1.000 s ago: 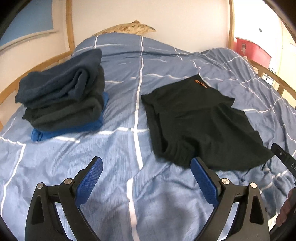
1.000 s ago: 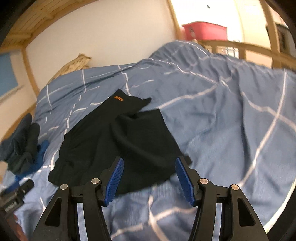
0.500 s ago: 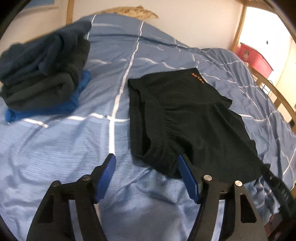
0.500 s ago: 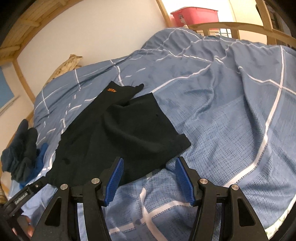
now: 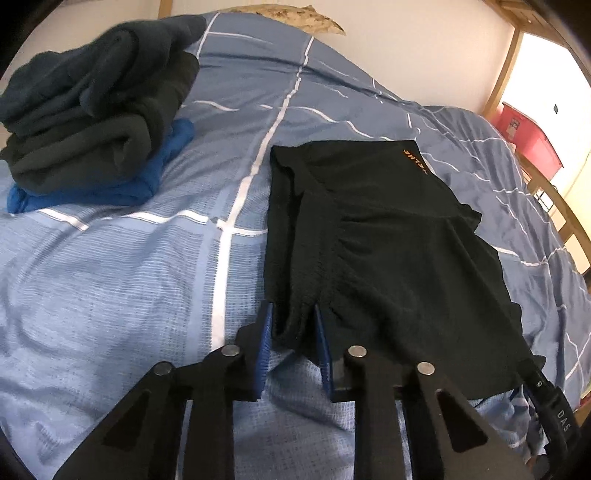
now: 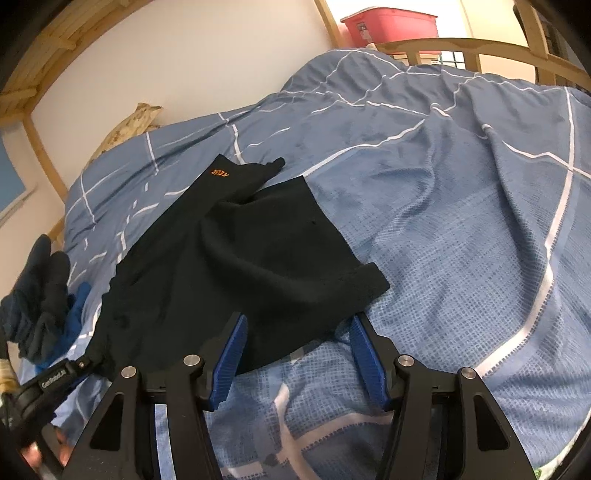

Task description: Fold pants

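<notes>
the black pants (image 5: 376,236) lie spread on the blue bed (image 5: 122,280), right in front of both tongs. the left tongs (image 5: 293,321) are closing with a bunched hem corner between their pads. the right tongs (image 6: 297,332) stand released around the other hem. a pile of folded clothes (image 5: 92,110) sits to the far left.

Home bedroom, blue checked duvet (image 5: 110,277), wooden bed frame (image 6: 480,48), pillow (image 5: 295,18)

blue checked duvet (image 5: 110,277), stack of folded dark clothes (image 5: 96,99) on it, red storage bin (image 6: 388,24), wooden bed rail (image 6: 480,48)
</notes>
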`<state>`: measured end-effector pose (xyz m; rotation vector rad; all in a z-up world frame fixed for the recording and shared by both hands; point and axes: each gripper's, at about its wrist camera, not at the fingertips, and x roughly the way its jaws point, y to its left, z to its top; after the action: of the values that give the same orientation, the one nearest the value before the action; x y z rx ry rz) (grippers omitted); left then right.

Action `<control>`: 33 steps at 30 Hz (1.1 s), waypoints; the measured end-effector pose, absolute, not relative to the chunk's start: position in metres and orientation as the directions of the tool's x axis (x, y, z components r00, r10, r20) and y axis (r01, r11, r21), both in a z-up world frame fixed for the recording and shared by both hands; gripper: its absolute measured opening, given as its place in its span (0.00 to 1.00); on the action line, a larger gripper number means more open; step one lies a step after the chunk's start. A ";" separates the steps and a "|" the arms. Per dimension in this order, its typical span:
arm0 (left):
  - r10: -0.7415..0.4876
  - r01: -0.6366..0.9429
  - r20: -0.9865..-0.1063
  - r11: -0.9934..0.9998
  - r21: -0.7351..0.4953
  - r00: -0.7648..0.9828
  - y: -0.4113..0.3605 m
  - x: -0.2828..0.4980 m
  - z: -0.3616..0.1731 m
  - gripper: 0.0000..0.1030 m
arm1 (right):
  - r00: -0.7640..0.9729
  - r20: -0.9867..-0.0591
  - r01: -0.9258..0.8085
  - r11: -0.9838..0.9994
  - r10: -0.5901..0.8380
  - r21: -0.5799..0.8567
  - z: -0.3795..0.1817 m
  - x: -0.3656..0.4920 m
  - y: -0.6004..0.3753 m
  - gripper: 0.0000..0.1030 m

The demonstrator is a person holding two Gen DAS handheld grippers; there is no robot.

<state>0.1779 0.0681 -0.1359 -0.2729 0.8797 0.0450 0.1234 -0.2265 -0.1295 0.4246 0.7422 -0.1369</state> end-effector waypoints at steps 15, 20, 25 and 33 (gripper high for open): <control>0.021 -0.166 -0.780 0.980 -0.106 0.626 0.056 0.169 -0.130 0.19 | 0.739 -0.673 0.312 0.869 0.032 0.384 -0.129 0.121 -0.248 0.47; 0.019 -0.162 -0.779 0.981 -0.106 0.626 0.055 0.170 -0.131 0.19 | 0.739 -0.672 0.316 0.853 0.054 0.415 -0.131 0.125 -0.253 0.37; 0.002 -0.147 -0.770 0.982 -0.120 0.638 0.056 0.168 -0.126 0.19 | 0.734 -0.675 0.284 0.865 0.082 0.414 -0.129 0.131 -0.251 0.10; -0.044 -0.126 -0.739 0.977 -0.172 0.672 0.056 0.169 -0.094 0.17 | 0.831 -0.551 0.192 0.893 0.073 0.407 -0.071 0.130 -0.245 0.06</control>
<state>0.1689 0.0560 -0.0939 -0.2168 0.8342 0.0468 0.1298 -0.2454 -0.0707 0.4689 0.5916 -0.0657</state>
